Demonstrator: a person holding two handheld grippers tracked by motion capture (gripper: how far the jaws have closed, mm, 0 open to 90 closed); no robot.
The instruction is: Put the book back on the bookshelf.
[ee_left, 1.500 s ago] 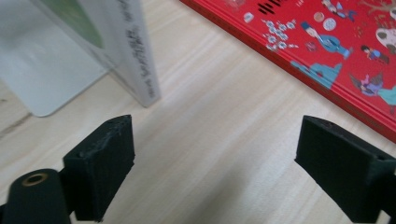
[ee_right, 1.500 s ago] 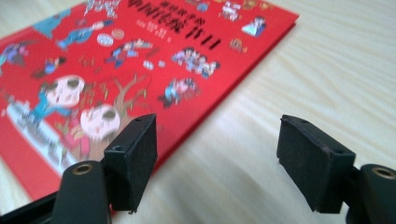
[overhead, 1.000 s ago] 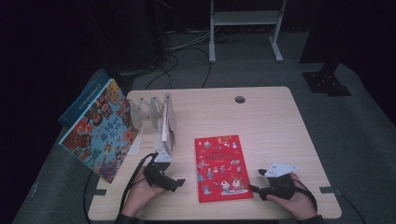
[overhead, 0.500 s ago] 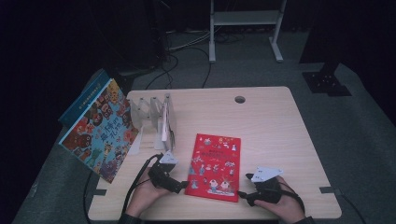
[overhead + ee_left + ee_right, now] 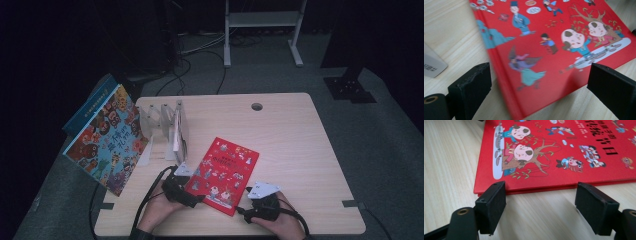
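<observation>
A red picture book (image 5: 225, 172) lies flat and askew near the front of the wooden table (image 5: 300, 150). My left gripper (image 5: 194, 196) is at its near left corner. In the left gripper view that corner of the book (image 5: 544, 50) lies between the wide-apart jaws of the open gripper (image 5: 539, 82), and neither pad presses on it. My right gripper (image 5: 245, 202) is at the book's near right edge, and its jaws have just been opening. In the right gripper view this gripper (image 5: 540, 192) stands open, with nothing between the pads and the book's edge (image 5: 549, 186) just ahead of them.
A clear divider rack (image 5: 157, 117) at the left holds a thin white book (image 5: 177, 132). A large colourful picture book (image 5: 107, 142) leans off the table's left edge, with a blue book (image 5: 90, 105) behind it. A cable hole (image 5: 257, 106) sits at the back.
The red book has turned, its far end now to the right and its near end shifted left. My right hand has moved left along the front edge. The left hand has hardly moved.
</observation>
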